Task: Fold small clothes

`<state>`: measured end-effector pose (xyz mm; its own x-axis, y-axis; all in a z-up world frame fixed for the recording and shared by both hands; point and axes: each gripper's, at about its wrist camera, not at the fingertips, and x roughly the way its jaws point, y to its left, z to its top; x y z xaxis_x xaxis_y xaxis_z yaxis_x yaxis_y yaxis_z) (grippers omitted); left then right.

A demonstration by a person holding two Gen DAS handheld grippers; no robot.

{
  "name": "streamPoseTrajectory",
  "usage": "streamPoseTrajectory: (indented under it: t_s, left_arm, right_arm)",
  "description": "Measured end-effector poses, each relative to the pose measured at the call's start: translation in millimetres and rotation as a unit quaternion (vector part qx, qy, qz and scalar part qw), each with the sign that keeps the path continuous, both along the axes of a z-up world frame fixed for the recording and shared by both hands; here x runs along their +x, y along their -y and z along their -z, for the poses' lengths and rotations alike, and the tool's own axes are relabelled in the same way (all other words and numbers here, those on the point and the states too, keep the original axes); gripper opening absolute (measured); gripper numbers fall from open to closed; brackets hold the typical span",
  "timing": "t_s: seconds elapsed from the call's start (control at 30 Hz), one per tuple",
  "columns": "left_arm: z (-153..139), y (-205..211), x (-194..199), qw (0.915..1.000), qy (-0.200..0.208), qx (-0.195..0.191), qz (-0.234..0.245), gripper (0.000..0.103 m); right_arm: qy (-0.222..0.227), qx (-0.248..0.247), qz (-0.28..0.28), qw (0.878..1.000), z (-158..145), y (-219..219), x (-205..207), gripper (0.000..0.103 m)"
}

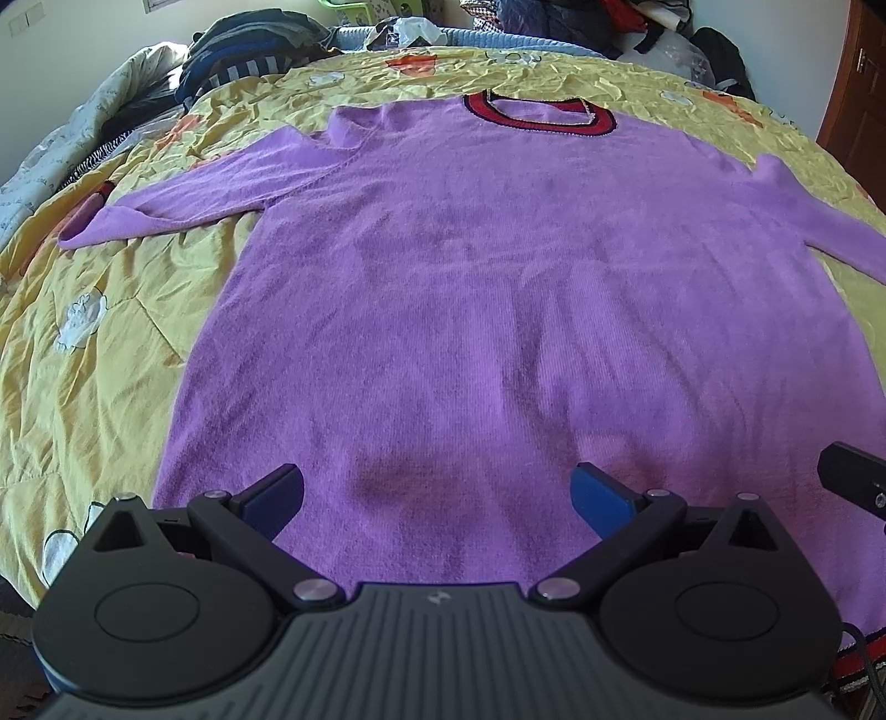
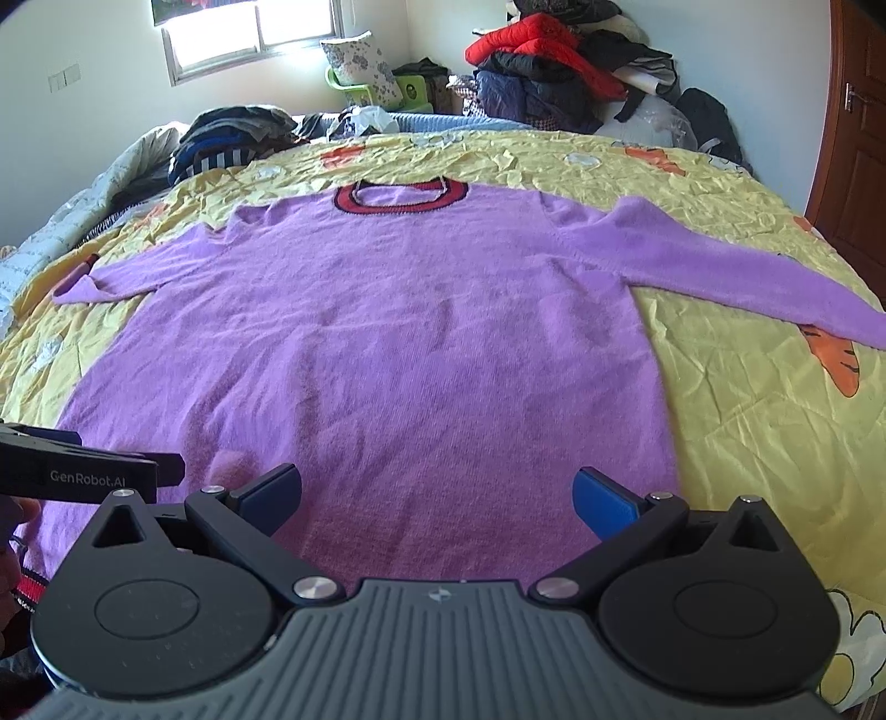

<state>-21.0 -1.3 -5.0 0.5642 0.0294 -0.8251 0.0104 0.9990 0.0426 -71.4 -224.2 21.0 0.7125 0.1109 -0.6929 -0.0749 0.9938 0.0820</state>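
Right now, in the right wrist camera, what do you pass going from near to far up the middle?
Right hand-held gripper → purple sweater → its red collar → yellow bedspread → green chair → window.

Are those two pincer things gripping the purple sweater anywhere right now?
No. Both the left gripper and the right gripper are open over the hem end of the purple sweater, with nothing between their fingers.
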Motion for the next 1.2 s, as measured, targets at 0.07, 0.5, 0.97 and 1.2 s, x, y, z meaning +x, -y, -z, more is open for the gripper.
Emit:
streamPoseTrajectory:
  t_s: [0.07,0.5,0.97,1.2]
  left_arm:
    - [0.0,-0.2,0.0,1.0,0.0,0.0,0.0,0.103]
    - [0.6,-0.6,-0.8,1.0,-0.003,-0.001,-0.001,0.103]
    - [0.4,0.3,0.2,1.0,-0.002,0.0,-0.003,0.103]
    - [0.2,-1.5,0.1,1.0,-0.002,-0.002,-0.007,0.103]
  right_arm:
    - [0.008,0.001,-0.001,1.0,-0.9,0.7,-0.7,0.103]
    - [-0.015,-0.005,-0.003,1.0,3.8,-1.7,2.3,0.103]
    - [0.002,0.002,0.008,1.0,1.4,3.6,0.6,0.103]
    - [-0.003,0.002,0.0,1.0,3.0,1.2,0.8,0.103]
